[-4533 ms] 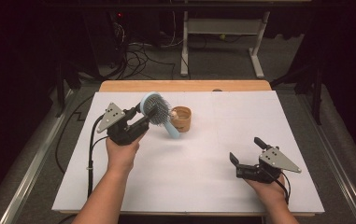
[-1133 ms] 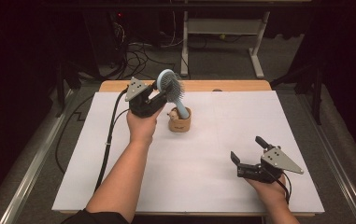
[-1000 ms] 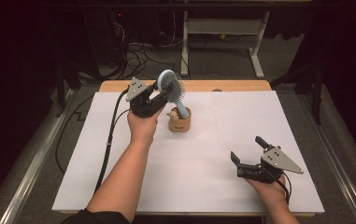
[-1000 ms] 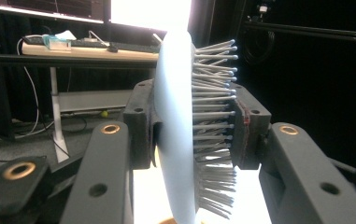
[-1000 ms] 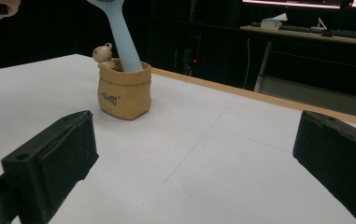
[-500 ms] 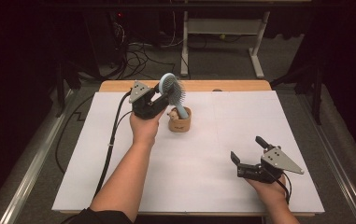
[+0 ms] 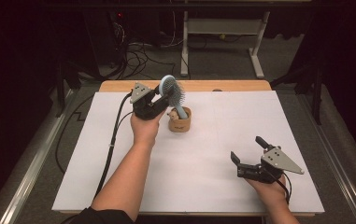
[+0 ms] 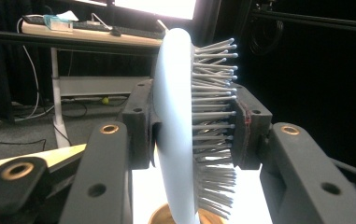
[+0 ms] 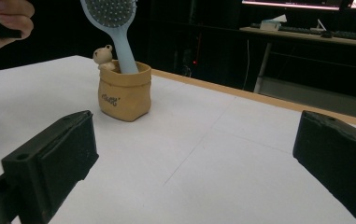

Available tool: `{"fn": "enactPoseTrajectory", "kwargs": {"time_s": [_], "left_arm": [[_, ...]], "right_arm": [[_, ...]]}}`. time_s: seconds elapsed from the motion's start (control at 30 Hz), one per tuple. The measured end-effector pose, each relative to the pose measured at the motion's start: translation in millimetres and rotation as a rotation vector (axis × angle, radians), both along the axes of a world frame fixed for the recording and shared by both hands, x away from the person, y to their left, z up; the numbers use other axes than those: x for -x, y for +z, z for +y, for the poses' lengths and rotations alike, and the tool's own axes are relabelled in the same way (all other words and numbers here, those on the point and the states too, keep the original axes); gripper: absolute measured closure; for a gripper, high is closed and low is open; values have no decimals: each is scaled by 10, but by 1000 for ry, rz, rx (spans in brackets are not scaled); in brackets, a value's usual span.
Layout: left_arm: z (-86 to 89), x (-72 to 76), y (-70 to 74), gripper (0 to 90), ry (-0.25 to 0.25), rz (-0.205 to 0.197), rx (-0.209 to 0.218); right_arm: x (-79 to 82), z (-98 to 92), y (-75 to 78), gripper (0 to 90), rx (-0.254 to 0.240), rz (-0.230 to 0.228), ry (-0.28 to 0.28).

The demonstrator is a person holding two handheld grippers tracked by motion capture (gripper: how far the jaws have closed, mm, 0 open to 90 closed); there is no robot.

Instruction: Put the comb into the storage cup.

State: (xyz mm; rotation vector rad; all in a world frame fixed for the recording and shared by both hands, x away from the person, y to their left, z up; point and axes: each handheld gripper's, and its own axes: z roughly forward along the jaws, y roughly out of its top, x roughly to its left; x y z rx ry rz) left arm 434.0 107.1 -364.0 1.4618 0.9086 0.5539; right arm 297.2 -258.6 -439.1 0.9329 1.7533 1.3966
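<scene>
- High view: the left gripper is closed on the head of the brush, whose handle runs down into the pot near the far middle of the table. The step looks like seating the brush in the pot, so keep the handle centred over the mouth and lower along its own line. The right gripper rests near the front right corner, well apart, jaws wide and holding nothing; it could steady the pot if it starts to tip.
- Left gripper view: the pads clamp the brush across its back and bristle tips, a springy hold. Loosen slowly, so the bristles don't flick the head sideways. The pot rim shows just under the head.
- Right gripper view: the handle of the brush leans against the far rim of the pot, beside a small figure. The pot looks light and soft-walled; I'd let go only once the handle bears on the bottom, then draw the jaws back without brushing the head.
</scene>
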Motion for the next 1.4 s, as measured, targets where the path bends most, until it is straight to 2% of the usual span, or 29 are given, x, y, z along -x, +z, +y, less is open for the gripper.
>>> {"fn": "enactPoseTrajectory", "kwargs": {"time_s": [0.4, 0.67, 1.4], "left_arm": [[-23, -19, -74, 583, 6, 17, -7], [-30, -19, -79, 576, 7, 11, -9], [118, -75, -123, 533, 13, 37, 17]], "right_arm": [[10, -7, 4, 4, -6, -2, 0], [15, -9, 4, 4, -6, -2, -1], [18, -12, 4, 4, -9, -2, 2]]}}
